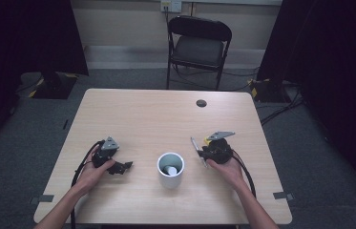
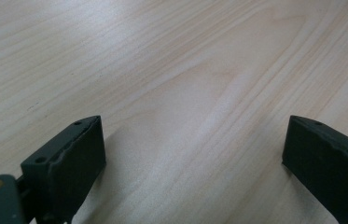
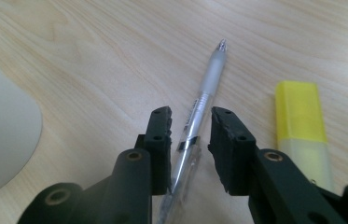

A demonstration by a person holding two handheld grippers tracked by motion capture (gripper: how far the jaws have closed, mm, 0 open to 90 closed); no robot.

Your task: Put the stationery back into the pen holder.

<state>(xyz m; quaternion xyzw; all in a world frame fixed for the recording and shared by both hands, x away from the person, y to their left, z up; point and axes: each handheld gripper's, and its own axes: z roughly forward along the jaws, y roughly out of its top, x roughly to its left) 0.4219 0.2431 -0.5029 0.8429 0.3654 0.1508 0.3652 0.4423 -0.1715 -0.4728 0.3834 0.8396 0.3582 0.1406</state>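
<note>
Pen (image 3: 198, 122) lies on desk (image 3: 92, 60) between our right gripper (image 3: 189, 135) jaws, long axis running straight ahead, tip pointing away. Jaws nearly together around barrel; we cannot tell if pads press yet. Highlighter (image 3: 302, 126) just outside one jaw. Left gripper (image 2: 192, 154) jaws wide apart, nothing between.

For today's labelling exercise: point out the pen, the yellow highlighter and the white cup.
pen (image 3: 203, 95), right gripper view, frosted grip section.
yellow highlighter (image 3: 299, 111), right gripper view, on its cap.
white cup (image 1: 171, 180), high view, outer wall.
</note>
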